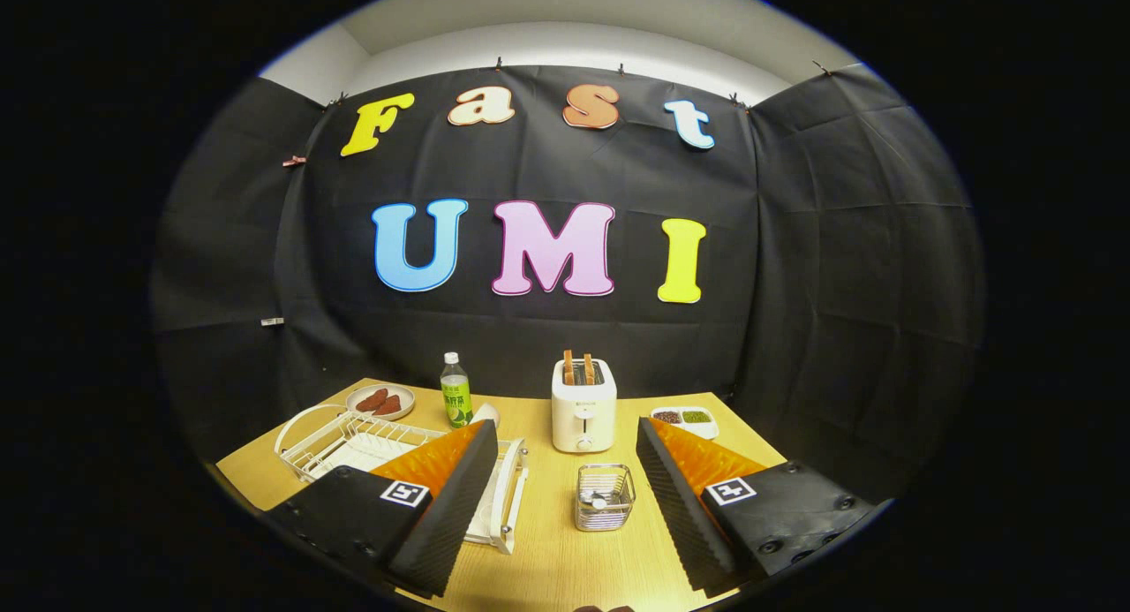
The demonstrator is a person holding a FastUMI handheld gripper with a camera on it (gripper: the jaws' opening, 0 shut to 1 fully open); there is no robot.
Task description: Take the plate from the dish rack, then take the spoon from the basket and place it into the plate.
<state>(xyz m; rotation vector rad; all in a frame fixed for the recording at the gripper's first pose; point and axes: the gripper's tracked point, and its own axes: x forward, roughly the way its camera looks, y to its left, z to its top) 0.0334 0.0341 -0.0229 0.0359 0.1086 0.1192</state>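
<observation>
On the yellow wooden tabletop (547, 559): white two-slot toaster (583, 406) at 12 o'clock, green-labelled plastic bottle (455, 392) at 11, round plate of brown pieces (380, 402) at 10, white two-compartment dish (684, 419) at 1.

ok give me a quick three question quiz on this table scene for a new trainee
1. True or false: the gripper is shut on the spoon.
2. Multiple choice: what stands just beyond the wire basket, further from the fingers? A) a kettle B) the white toaster C) a mug
3. Fill in: the green bottle stands behind the white ____, which lies partly behind the left finger.

Key
1. False: the fingers are spread wide and hold nothing; the basket sits on the table between them.
2. B
3. dish rack
</observation>
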